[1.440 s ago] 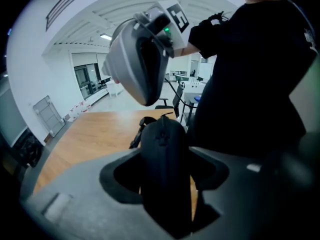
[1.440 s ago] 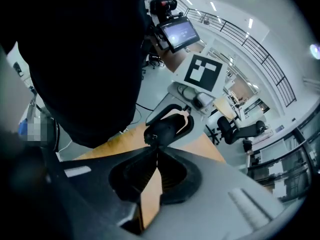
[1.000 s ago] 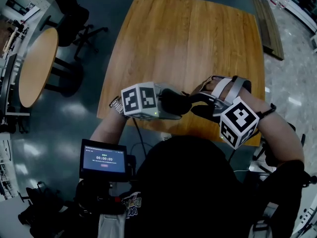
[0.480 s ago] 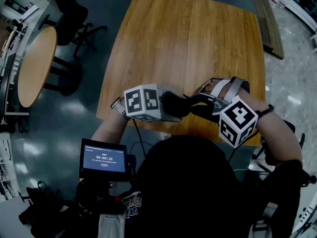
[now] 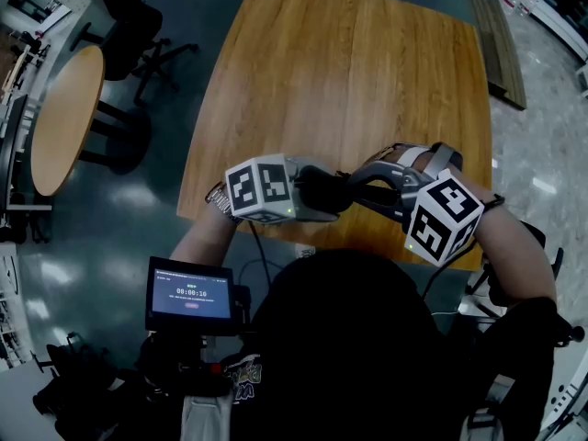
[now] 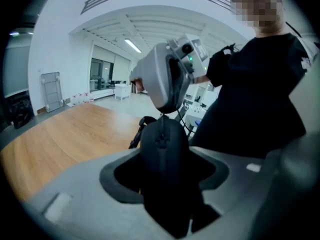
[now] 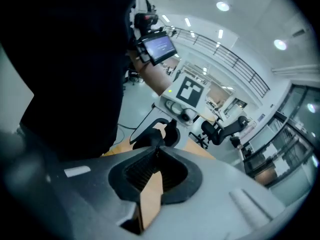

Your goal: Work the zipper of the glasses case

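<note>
A black glasses case (image 5: 323,189) hangs over the wooden table's (image 5: 349,81) front edge, with my left gripper (image 5: 320,193) shut on it. In the left gripper view the case (image 6: 165,164) fills the gap between the jaws, narrow end pointing away. My right gripper (image 5: 355,185) meets that end from the right. Its jaws have just been closing and now stand together on the thin zipper pull (image 6: 162,118) at the case's tip. In the right gripper view the right gripper (image 7: 158,148) has its tips pinched right against the dark case (image 7: 150,134).
The table's near edge (image 5: 276,232) lies just under both grippers, with bare wood beyond them. A round side table (image 5: 64,122) and a black office chair (image 5: 129,26) stand on the floor at the left. A small screen (image 5: 191,294) sits at the person's chest.
The right gripper has rolled, its marker cube shifting a little up and right, and its jaws have come together at the case's end. The left gripper and case have stayed put.
</note>
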The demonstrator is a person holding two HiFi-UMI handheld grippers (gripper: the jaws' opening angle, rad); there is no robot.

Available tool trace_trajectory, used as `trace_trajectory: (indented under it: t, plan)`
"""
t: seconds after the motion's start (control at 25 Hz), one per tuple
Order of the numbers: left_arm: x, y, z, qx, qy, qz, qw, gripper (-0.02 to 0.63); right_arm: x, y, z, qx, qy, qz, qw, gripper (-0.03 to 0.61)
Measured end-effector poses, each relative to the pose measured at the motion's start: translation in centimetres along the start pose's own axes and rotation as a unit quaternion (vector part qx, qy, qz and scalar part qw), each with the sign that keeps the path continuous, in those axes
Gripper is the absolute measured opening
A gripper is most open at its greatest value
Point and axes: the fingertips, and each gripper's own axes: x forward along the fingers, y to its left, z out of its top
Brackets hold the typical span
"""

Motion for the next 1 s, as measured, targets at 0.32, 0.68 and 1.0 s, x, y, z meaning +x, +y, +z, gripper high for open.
trace_trajectory:
  t: [0.32, 0.68, 1.0]
  plan:
    - [-1.9, -2.8, 4.0, -0.061, -0.169, -0.095, 0.9791, 0.255, -3.0, -1.0, 2.0, 0.140, -0.167, -0.012, 0.976, 0.006]
    - [-2.1, 1.0, 3.3, 0.119, -0.085, 0.152, 0.9775, 0.255, -3.8, -2.4, -0.2, 0.402, -0.298, -0.034, 0.865, 0.006]
    - [-4.6, 3.2, 4.9, 0.209, -0.132, 0.320, 0.9146, 0.255, -4.5, -4.0, -2.7, 0.585, -0.352, -0.069, 0.728, 0.005]
